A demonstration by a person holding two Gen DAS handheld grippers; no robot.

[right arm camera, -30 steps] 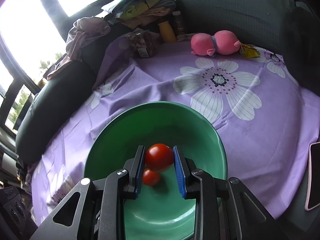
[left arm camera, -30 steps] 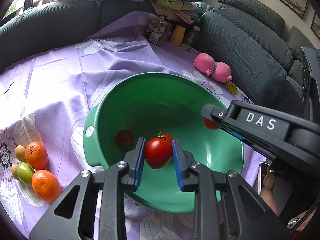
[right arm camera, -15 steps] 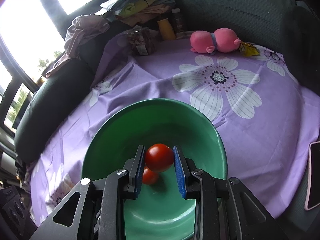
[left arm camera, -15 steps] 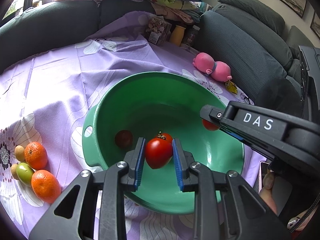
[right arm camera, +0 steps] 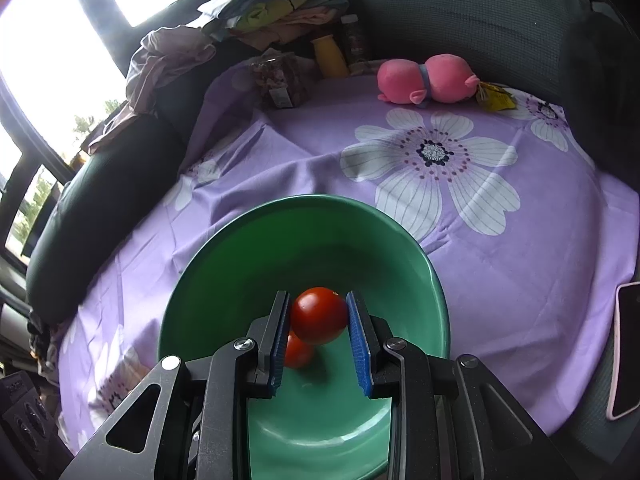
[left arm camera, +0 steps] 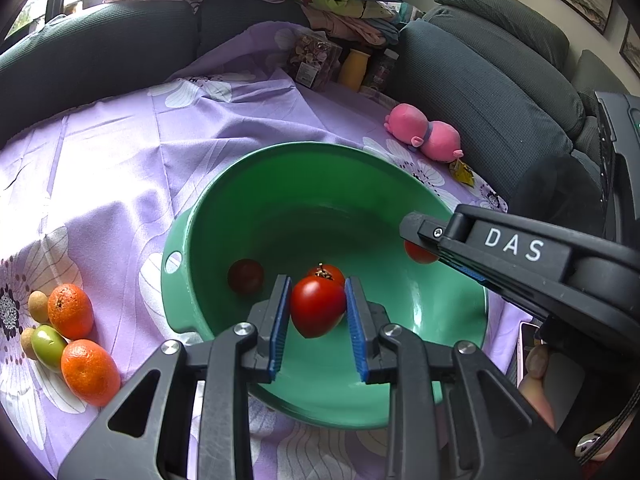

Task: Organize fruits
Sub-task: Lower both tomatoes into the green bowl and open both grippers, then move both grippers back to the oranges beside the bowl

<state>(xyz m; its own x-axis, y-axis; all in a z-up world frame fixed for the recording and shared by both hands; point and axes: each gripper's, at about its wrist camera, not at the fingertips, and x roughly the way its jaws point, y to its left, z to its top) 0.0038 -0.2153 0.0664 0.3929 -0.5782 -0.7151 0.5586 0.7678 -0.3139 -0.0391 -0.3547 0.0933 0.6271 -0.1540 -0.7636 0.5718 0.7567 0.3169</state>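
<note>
A green bowl [left arm camera: 208,216] sits on the purple flowered cloth. In the left wrist view my left gripper [left arm camera: 317,286] is shut on a red tomato [left arm camera: 316,312] held over the bowl's near side. Behind it a second tomato [left arm camera: 330,271] lies on the bowl's floor, and a dark red round shape [left arm camera: 245,276] shows low on the left wall. My right gripper [left arm camera: 424,240] reaches in from the right with a tomato [left arm camera: 416,254] at its tip. Seen from the right wrist, the right gripper [right arm camera: 318,300] is shut on that tomato [right arm camera: 319,316], above a loose tomato [right arm camera: 299,352].
Left of the bowl lie two oranges [left arm camera: 70,311], a green fruit [left arm camera: 49,342] and small tan fruits [left arm camera: 38,306]. A pink plush toy [left arm camera: 424,136], a jar [left arm camera: 314,58] and a yellow bottle [left arm camera: 354,66] stand at the back. A phone [right arm camera: 626,352] lies right; grey sofa all round.
</note>
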